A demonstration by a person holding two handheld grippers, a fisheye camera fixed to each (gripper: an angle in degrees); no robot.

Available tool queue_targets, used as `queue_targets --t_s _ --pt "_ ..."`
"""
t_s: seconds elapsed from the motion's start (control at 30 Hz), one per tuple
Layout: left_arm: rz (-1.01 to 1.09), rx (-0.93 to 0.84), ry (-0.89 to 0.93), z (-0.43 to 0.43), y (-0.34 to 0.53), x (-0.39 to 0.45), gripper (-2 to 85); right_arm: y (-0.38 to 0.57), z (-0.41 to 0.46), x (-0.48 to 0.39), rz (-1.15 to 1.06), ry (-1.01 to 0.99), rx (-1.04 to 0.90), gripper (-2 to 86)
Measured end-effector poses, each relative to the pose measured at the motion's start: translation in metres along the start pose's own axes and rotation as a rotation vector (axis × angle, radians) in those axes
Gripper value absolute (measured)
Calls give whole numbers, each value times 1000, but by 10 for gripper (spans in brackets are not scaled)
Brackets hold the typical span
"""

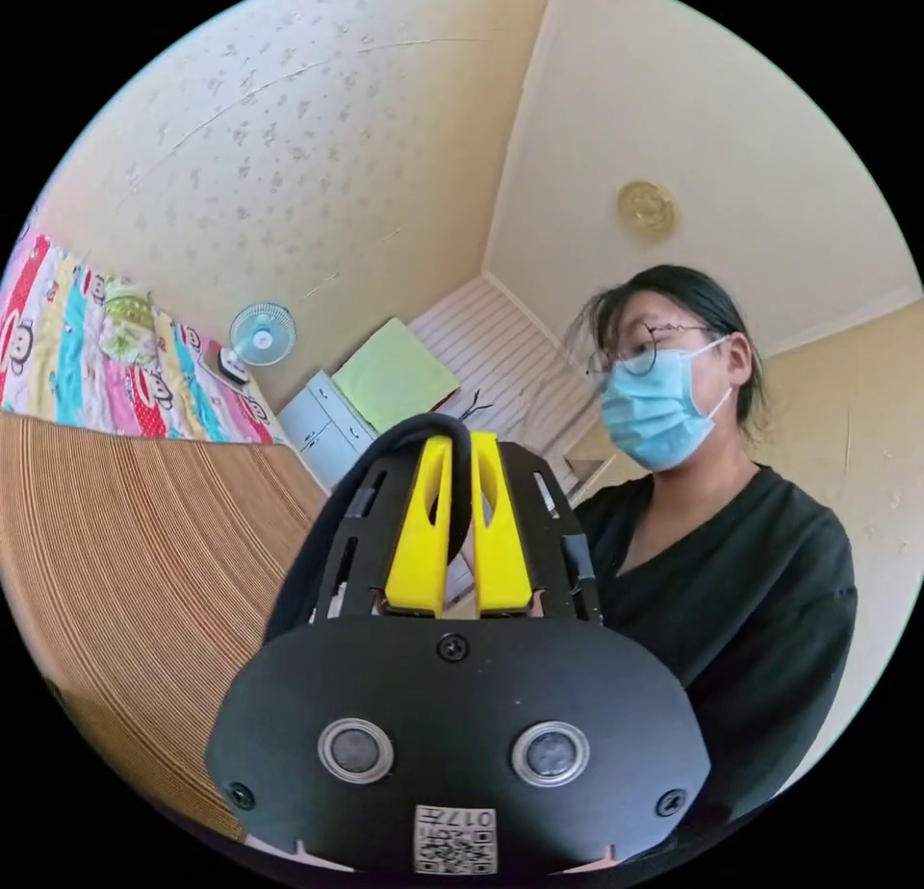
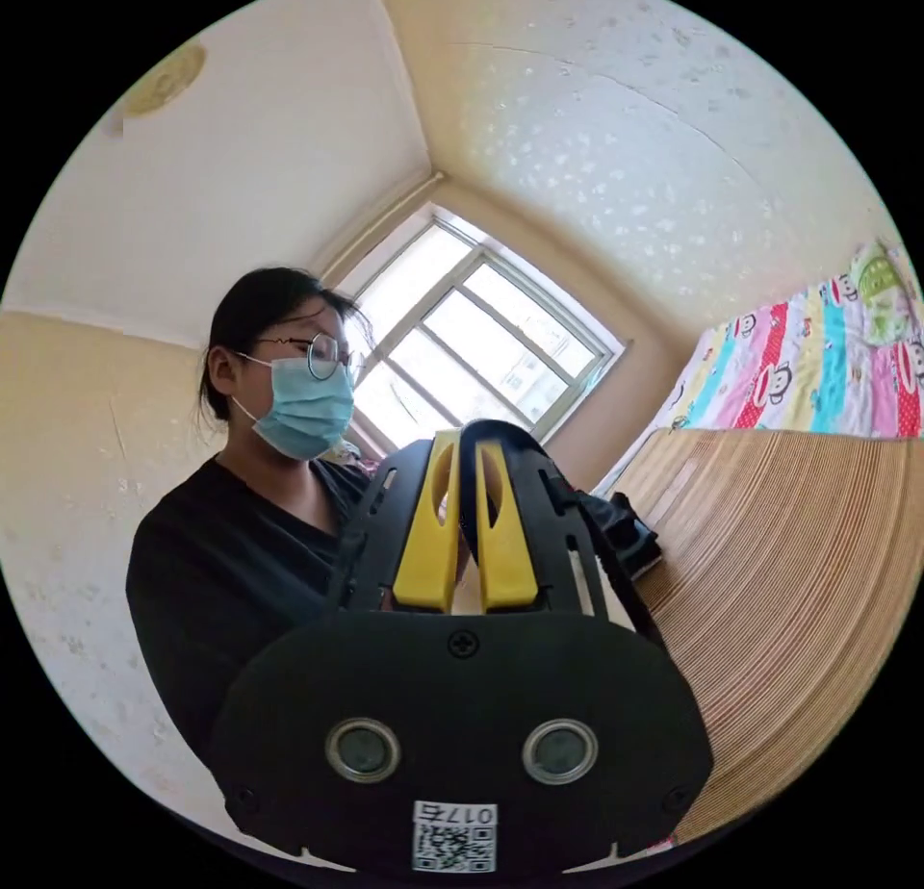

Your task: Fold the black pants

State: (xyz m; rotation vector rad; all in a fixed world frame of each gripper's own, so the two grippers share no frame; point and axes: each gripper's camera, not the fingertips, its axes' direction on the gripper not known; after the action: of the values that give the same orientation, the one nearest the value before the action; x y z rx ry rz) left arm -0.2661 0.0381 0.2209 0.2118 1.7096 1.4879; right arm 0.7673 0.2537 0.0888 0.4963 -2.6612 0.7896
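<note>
Both hand-held grippers, left [image 1: 460, 519] and right [image 2: 467, 514], are pinching folds of the black pants [image 1: 318, 543], raised above the striped mat [image 1: 144, 562]. I am judging the fabric soft, limp and light, so I am favouring grips along the hem or waistband edges.

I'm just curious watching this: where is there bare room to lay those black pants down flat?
The ribbed mat lies bare between the cartoon blanket and the left gripper. In the right gripper view, it is crowded at the mat's window end, where a dark bundle sits.
</note>
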Motion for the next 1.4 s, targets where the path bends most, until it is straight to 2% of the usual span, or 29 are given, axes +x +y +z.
queue_targets --t_s 0.1,0.23,0.3,0.43,0.57,0.67,0.8,0.87,0.93,1.0,1.13,1.27,1.4 --pt "-23 -19 -151 13 -27 -10 36 -17 0 24 54 124 0 16" --pt "-137 -56 -291 22 -39 -99 36 -24 11 97 193 314 -24 16" --pt "-171 -53 -342 24 -37 -142 37 -27 27 150 333 438 -27 17" --pt "-247 -102 -463 16 -19 -232 41 -16 53 204 404 541 -87 18" --pt "-402 -279 -569 16 62 -301 49 61 79 249 531 642 -221 21" --pt "-544 -356 -541 15 150 -329 51 150 84 262 649 643 -270 26" --pt "-768 -431 -576 7 250 -341 61 283 80 272 926 650 -333 43" --pt "-878 -479 -641 -2 292 -340 75 324 73 274 1052 712 -383 56" --pt "-912 -470 -609 -11 302 -345 79 344 64 274 1111 696 -375 73" --pt "-906 -409 -570 -23 293 -355 83 341 51 276 1108 634 -275 95" --pt "-818 -308 -613 -42 225 -403 114 299 48 298 1028 635 -216 134" --pt "-774 -352 -664 -37 162 -474 126 248 79 354 952 623 -292 156" --pt "-775 -450 -640 -22 134 -523 125 237 135 396 952 679 -491 159"
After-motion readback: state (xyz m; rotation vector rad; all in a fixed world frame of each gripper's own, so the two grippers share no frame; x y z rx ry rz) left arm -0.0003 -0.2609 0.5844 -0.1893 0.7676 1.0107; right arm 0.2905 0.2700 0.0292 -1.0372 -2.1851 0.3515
